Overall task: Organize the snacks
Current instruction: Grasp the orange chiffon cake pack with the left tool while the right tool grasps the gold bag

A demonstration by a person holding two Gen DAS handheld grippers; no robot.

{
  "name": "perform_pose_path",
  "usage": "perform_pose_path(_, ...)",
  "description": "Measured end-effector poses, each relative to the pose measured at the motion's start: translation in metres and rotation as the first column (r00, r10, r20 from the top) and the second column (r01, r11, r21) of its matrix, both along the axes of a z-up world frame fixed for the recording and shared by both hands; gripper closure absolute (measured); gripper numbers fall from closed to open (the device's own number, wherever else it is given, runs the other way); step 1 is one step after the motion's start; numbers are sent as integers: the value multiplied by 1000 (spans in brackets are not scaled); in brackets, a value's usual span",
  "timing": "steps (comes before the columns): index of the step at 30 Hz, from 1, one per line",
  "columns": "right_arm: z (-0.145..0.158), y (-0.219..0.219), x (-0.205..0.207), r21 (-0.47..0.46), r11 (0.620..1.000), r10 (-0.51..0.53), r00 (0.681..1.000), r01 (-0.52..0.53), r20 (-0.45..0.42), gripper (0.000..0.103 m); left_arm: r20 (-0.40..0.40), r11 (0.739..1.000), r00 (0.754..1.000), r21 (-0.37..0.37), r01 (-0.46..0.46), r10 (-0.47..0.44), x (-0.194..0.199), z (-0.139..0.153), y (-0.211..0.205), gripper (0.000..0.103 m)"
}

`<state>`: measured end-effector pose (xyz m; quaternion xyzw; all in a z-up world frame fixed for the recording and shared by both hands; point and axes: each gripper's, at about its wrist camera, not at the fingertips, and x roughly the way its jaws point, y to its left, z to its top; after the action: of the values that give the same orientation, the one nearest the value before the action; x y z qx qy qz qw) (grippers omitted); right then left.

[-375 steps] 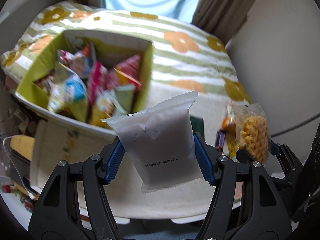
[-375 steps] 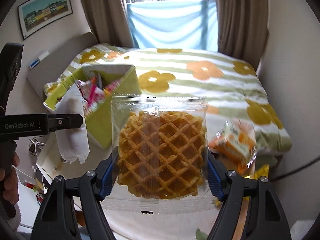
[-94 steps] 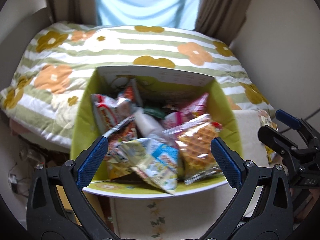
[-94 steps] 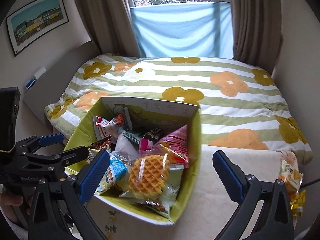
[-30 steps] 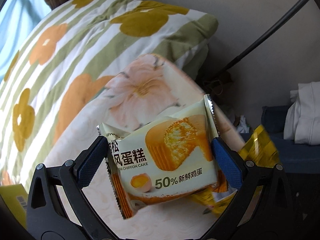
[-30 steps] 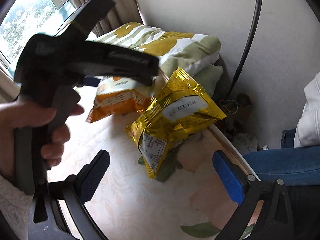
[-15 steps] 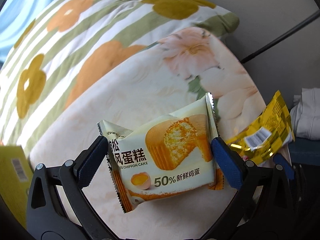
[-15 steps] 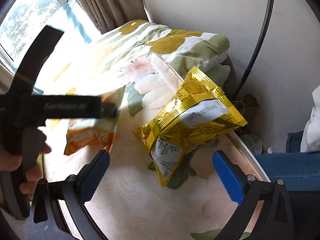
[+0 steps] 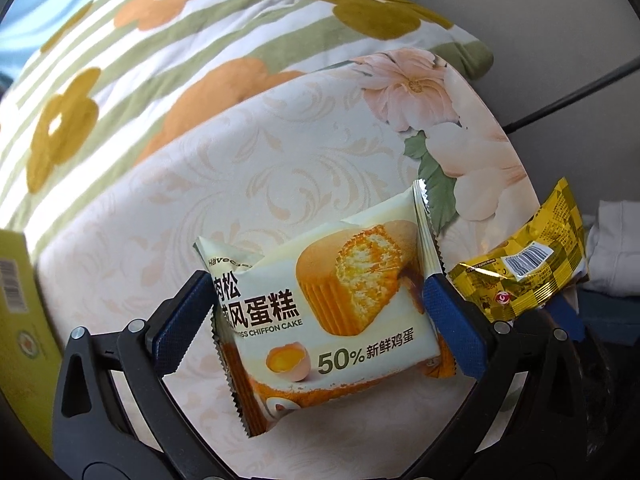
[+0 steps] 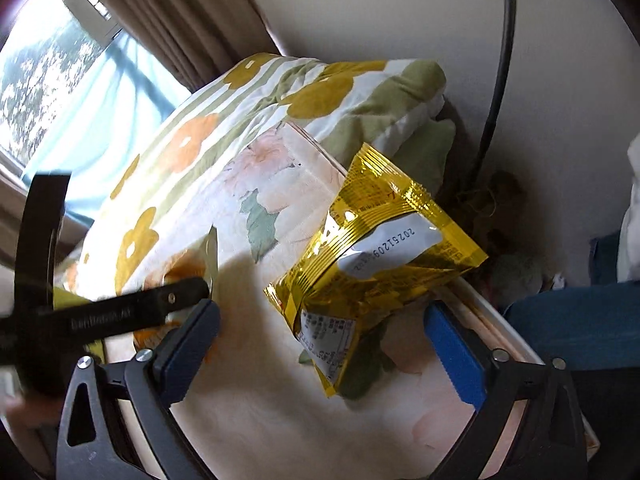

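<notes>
Left wrist: cream chiffon-cake packet (image 9: 328, 304)

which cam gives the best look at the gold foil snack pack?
Right wrist. The gold foil snack pack sits mid-frame between the open right gripper's fingers, date stamp and back label facing the camera. The left wrist view catches it only at the right edge, small, beside the chiffon cake pack the left gripper holds.

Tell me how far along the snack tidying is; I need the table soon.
In hand: the left gripper is shut on the cake packet, lifted off the table. Left: the yellow packet lies on the table before the open right gripper. The box shows only an edge, so what is done is hidden.
</notes>
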<state>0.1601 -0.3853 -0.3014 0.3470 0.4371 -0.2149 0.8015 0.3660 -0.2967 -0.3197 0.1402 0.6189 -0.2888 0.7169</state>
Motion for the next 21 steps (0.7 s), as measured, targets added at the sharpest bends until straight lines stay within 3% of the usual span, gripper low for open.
perform_pose_path(3, -5, -5, 3, 34, 999, -29, 1000, 29, 5, 9, -67, 1000, 998, -6, -22, 22, 2, -9, 5, 0)
perform_pose_path(6, -7, -8, 6, 44, 997, -57, 998, 57, 12, 13, -4, 999, 1000, 40, 23, -23, -12, -11, 3, 0)
perform_pose_path(11, -5, -9, 13, 32, 998, -63, 998, 62, 15, 24, 3, 1000, 1000, 4, 0, 0, -16, -10, 10, 2)
perform_pose_path(14, -7, -9, 18, 19, 998, -62, 998, 62, -3, 34, 13, 999, 1000, -36, 8, -8, -21, -3, 15, 19)
perform_pose_path(16, -11, -9, 21, 22, 998, -53, 998, 53, -16, 39, 19, 999, 1000, -34, 13, -12, -21, 0, 13, 20)
perform_pose_path(21, -13, -9, 23, 7, 999, -42, 999, 42, -12, 41, 20, 998, 1000, -55, 13, -12, -20, 3, 14, 24)
